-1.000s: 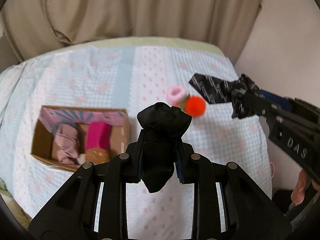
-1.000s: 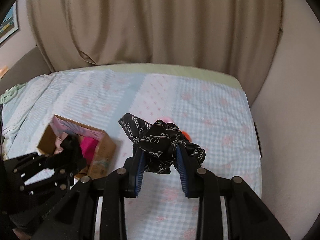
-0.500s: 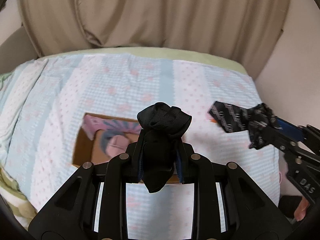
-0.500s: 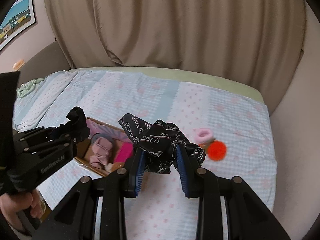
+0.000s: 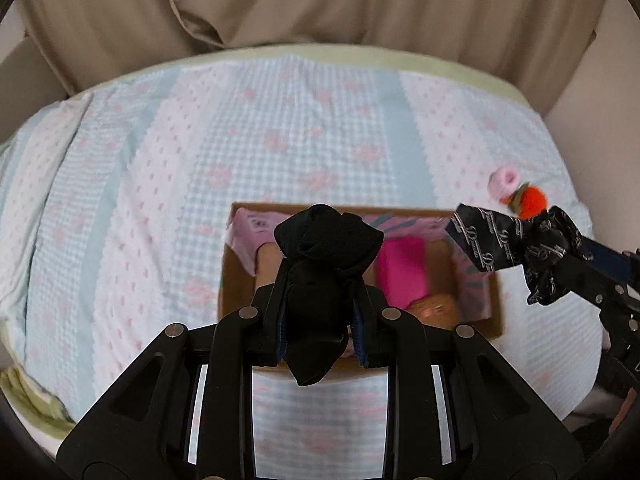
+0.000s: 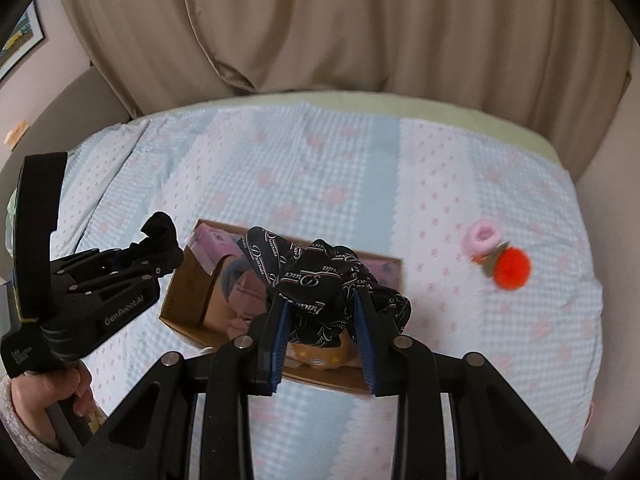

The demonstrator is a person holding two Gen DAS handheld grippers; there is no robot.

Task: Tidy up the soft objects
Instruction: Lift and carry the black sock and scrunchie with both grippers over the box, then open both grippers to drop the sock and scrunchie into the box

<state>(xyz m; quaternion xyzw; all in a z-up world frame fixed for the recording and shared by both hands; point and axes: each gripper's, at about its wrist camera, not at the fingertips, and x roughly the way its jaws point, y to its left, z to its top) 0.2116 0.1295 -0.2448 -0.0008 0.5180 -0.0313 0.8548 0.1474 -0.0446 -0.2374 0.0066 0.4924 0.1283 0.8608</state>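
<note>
My left gripper (image 5: 320, 320) is shut on a plain black sock (image 5: 324, 272) and holds it above the open cardboard box (image 5: 236, 276). My right gripper (image 6: 322, 316) is shut on a black scrunchie with white lettering (image 6: 320, 280), also above the box (image 6: 180, 296); it shows at the right of the left wrist view (image 5: 516, 240). The box holds a magenta cloth (image 5: 402, 268), pink fabric (image 6: 248, 292) and a tan plush item (image 5: 434, 308). A pink hair tie (image 6: 482, 237) and an orange pom-pom (image 6: 512, 269) lie on the bedspread to the right.
The bed has a light blue and white patterned spread (image 5: 280, 140) with a green edge at the back. Beige curtains (image 6: 340, 20) hang behind it. A wall (image 6: 616, 160) runs along the bed's right side. A framed picture (image 6: 20, 40) hangs at left.
Both grippers have moved over the box with their loads still held. The box now sits directly under both pairs of fingers; the hair tie and pom-pom lie off to the right.
</note>
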